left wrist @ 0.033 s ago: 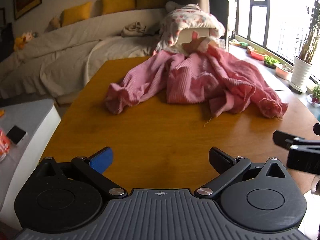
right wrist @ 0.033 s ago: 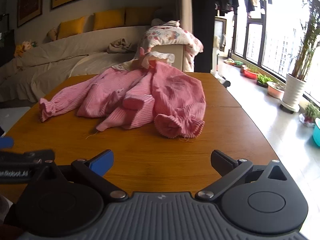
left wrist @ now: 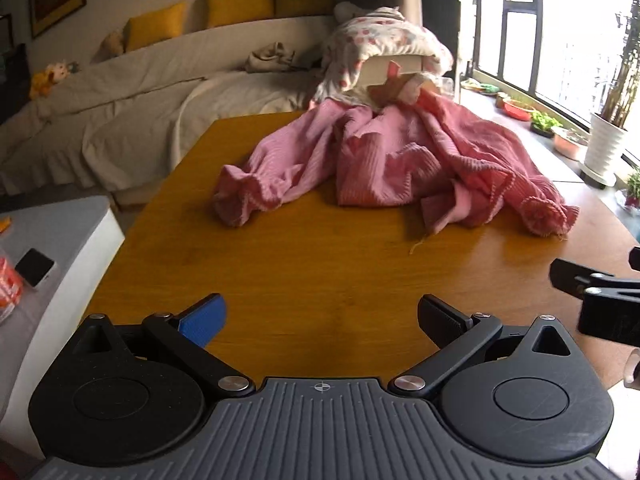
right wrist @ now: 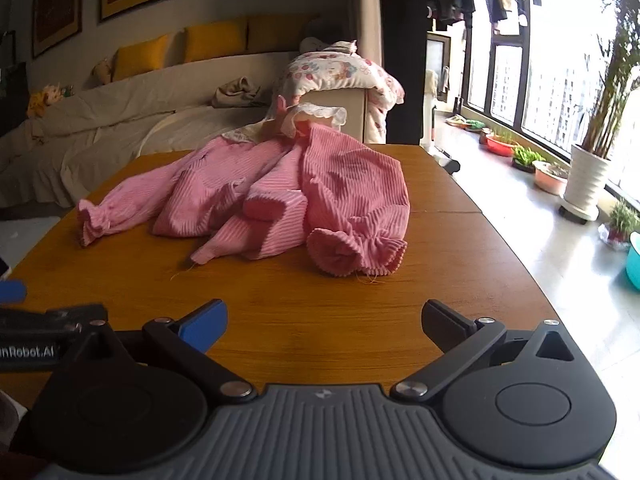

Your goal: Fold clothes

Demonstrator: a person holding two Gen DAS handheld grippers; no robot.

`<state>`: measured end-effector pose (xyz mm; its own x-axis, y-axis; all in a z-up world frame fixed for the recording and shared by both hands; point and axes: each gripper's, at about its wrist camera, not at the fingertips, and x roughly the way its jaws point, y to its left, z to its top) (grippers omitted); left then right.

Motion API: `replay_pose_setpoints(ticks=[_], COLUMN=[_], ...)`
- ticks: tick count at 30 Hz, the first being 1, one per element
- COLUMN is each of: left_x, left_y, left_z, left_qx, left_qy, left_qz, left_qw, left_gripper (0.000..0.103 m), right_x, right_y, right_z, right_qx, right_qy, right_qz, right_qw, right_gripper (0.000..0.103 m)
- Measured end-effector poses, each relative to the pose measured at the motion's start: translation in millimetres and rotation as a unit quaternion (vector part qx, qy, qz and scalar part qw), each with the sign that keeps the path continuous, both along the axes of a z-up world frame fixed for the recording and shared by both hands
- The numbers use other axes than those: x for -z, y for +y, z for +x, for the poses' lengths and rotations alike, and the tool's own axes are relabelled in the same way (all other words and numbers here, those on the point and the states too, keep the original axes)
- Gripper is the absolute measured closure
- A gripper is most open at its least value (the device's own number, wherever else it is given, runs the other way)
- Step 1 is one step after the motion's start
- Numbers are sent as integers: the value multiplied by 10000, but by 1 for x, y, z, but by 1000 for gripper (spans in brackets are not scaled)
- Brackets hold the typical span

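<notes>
Lying in a loose, rumpled heap toward the far end of the oval orange-brown wooden tabletop (left wrist: pixel 304 264), the pink ribbed corduroy garment (left wrist: pixel 392 168) is plainly not folded: its body is bunched, its panels overlap, and its top end rises against something pale at the far edge that I cannot make out. At the left of the heap one long sleeve trails out to a gathered, ruffled cuff (left wrist: pixel 236 200), flat on the wood and clear of the bulk; in the middle a doubled-over flap of the front (right wrist: pixel 276 220) sits on top; at the right the other sleeve ends in a frilled cuff (right wrist: pixel 354 252) nearest the right side of the table. By its look the cloth is soft, light and limp, with a ribbed pile that should give good purchase but will sag and drag when lifted, so a single pinch would pull the whole heap along. The two cuffs, or the shoulder seams above them, seem the soundest holds for spreading it. The left claw (left wrist: pixel 320 320) hovers over bare wood near the front edge, fingers spread wide and holding nothing; the right claw (right wrist: pixel 324 320) hangs likewise, spread and empty, well short of the garment.
</notes>
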<state>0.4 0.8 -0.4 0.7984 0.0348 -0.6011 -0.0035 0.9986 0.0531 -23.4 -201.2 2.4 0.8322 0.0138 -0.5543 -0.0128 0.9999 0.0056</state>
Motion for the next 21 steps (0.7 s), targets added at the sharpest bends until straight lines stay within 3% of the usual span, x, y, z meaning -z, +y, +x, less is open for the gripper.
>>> replay_pose_setpoints(ticks=[21], left_x=[6], left_y=[8], left_z=[6], left_qx=[-150], left_qy=[565], left_qz=[-209], left_qw=[9981], left_gripper=[0], right_x=[5], right_y=[13], right_z=[5], right_qx=[-296], right_qy=[233], right_qz=[156], right_qw=[9992], right_gripper=[0])
